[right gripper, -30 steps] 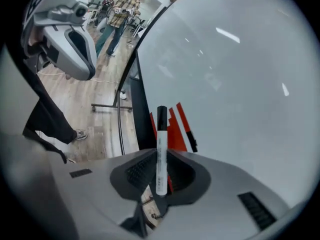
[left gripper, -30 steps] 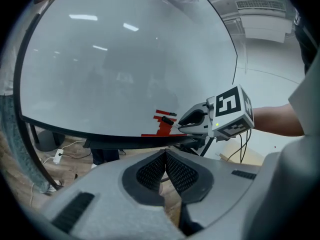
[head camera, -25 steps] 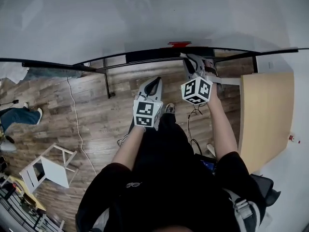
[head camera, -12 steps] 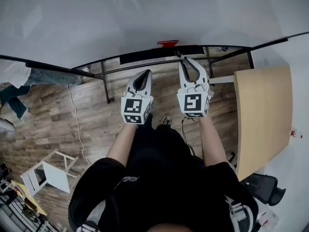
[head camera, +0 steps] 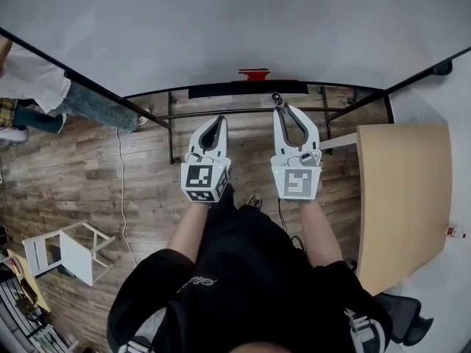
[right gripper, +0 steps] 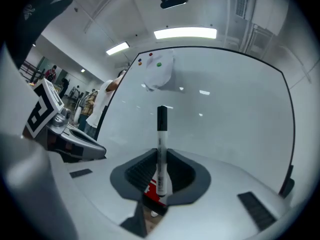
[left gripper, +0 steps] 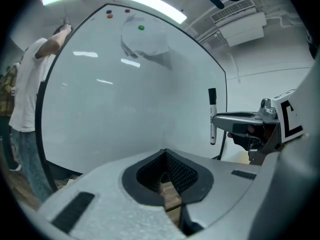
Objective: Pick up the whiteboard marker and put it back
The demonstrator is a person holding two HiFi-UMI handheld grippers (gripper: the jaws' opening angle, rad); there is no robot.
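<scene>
The whiteboard marker [right gripper: 161, 149] has a white body and a black cap. It stands upright between the jaws of my right gripper [right gripper: 161, 158], which is shut on it. In the head view the right gripper [head camera: 284, 110] points at the lower edge of the whiteboard [head camera: 221, 28], and the marker's cap [head camera: 277, 98] pokes out beyond its tips. My left gripper [head camera: 218, 121] is beside it on the left, shut with nothing in it. The left gripper view shows its own tips [left gripper: 165, 154] meeting, with the marker [left gripper: 212, 115] off to the right.
The whiteboard's black tray [head camera: 243, 89] carries a red thing [head camera: 254, 73]. Small magnets [right gripper: 159, 64] sit near the board's top. A wooden table [head camera: 405, 190] is on the right and a white stool [head camera: 70, 248] on the floor at the left. A person [left gripper: 25, 109] stands at the board's left edge.
Both grippers have risen in front of the whiteboard and now point at its lower edge. The right one rolled upright with the marker still gripped. The person at the left came into view.
</scene>
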